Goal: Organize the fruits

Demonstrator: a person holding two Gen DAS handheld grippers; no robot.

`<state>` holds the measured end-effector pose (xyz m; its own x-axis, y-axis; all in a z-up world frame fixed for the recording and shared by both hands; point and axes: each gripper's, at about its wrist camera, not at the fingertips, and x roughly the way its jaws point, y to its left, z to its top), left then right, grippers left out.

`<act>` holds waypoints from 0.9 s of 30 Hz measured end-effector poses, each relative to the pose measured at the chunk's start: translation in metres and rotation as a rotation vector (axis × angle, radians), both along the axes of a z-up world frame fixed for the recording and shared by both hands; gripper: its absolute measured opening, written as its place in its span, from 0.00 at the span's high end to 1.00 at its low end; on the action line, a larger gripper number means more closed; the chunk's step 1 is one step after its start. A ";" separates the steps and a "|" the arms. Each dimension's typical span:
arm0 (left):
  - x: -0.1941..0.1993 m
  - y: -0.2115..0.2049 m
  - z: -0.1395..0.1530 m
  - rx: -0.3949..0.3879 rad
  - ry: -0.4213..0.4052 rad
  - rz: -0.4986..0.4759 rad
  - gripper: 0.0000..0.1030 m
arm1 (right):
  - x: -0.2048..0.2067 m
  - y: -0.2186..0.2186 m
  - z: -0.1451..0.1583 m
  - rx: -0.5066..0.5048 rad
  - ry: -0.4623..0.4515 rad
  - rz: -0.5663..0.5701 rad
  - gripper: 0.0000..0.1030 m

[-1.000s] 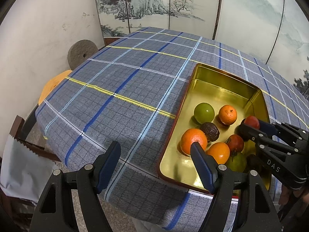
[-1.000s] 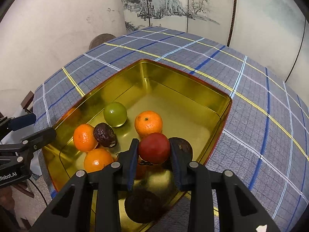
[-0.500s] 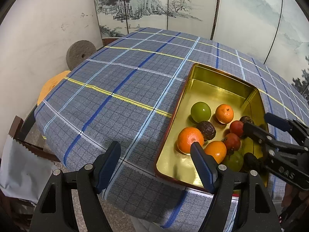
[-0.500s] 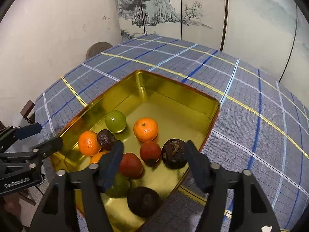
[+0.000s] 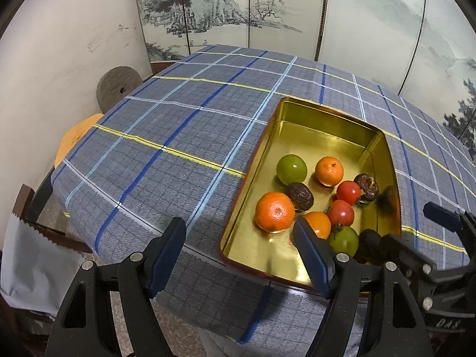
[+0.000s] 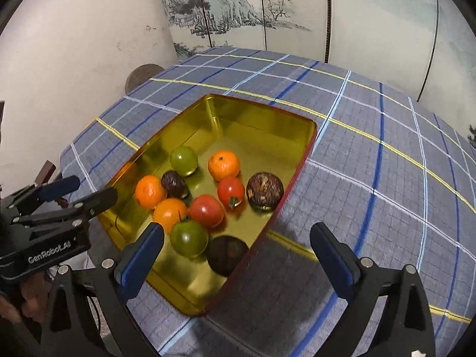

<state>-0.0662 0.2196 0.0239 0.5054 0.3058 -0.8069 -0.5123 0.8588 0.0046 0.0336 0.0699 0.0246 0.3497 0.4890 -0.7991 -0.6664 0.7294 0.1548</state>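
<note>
A gold tin tray (image 6: pixel 261 108) on the plaid tablecloth (image 6: pixel 372 178) holds several fruits: oranges, green ones, dark brown ones and two red tomatoes. One red tomato (image 6: pixel 231 188) (image 5: pixel 348 192) lies loose beside a dark brown fruit (image 6: pixel 264 190). My right gripper (image 6: pixel 237 233) hangs above the tray's near end with its jaws opening wide; no fruit touches its pads. In the left wrist view the right gripper (image 5: pixel 400 223) shows at the right edge. My left gripper (image 5: pixel 239 226) stands open over the table's near edge by the tray's corner, holding nothing.
The table's near and left edges drop off close to both grippers. A round grey stone disc (image 5: pixel 117 92) and an orange cushion (image 5: pixel 74 136) sit past the left edge. A painted folding screen (image 5: pixel 238 9) stands behind. A person's hand (image 6: pixel 12 306) holds the left gripper.
The right gripper let go of the red tomato, spread its jaws and drew back and up. The tomato now rests in the tray. The left gripper kept still.
</note>
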 end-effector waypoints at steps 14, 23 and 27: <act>0.003 -0.010 -0.001 0.012 0.017 -0.017 0.27 | -0.017 0.001 -0.017 -0.058 0.045 0.027 0.04; 0.003 -0.012 -0.001 0.013 0.019 -0.023 0.27 | -0.019 0.001 -0.018 -0.061 0.051 0.036 0.04; 0.006 -0.015 -0.002 0.014 0.024 -0.031 0.27 | -0.020 0.001 -0.018 -0.062 0.054 0.035 0.04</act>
